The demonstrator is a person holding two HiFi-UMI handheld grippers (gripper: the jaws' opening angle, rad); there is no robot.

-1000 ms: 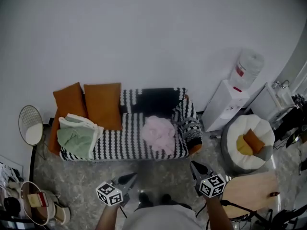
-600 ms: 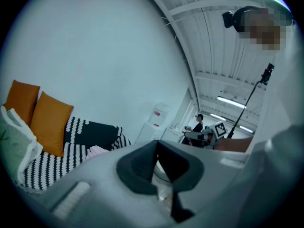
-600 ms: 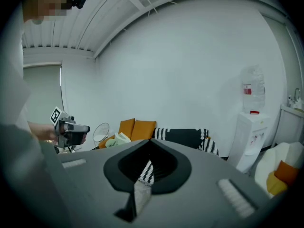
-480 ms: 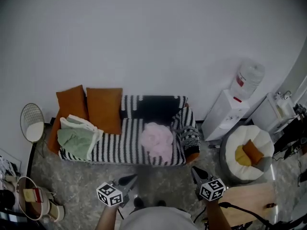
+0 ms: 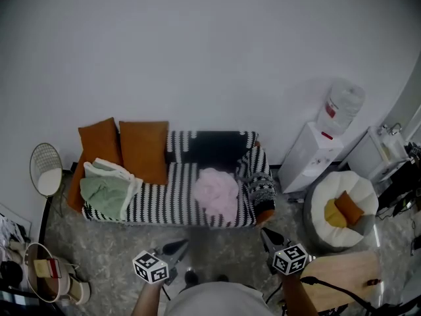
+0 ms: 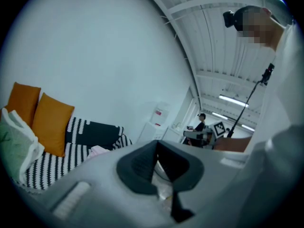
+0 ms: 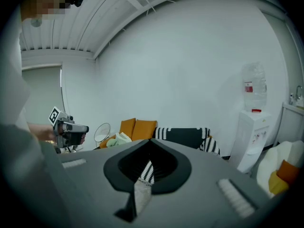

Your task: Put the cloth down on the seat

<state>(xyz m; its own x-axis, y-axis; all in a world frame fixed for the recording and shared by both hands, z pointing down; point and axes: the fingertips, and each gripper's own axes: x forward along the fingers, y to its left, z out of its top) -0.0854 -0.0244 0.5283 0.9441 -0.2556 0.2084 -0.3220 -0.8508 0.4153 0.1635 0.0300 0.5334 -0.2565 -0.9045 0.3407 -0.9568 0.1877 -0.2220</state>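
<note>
Cloth [image 5: 217,191] on seat [image 5: 164,200]; left claw [image 5: 180,245], right claw [image 5: 265,232] — level

Soft even daylight, fisheye edges, dark vignette

In the left gripper view the pink cloth [image 6: 97,151] is mostly blocked, only 1 edge is seen. In the head view, part of the striped seat [image 5: 164,193] is covered by that cloth and a green blanket [image 5: 105,193]. The water bottle [image 5: 343,106] label can't be read, way too small.
</note>
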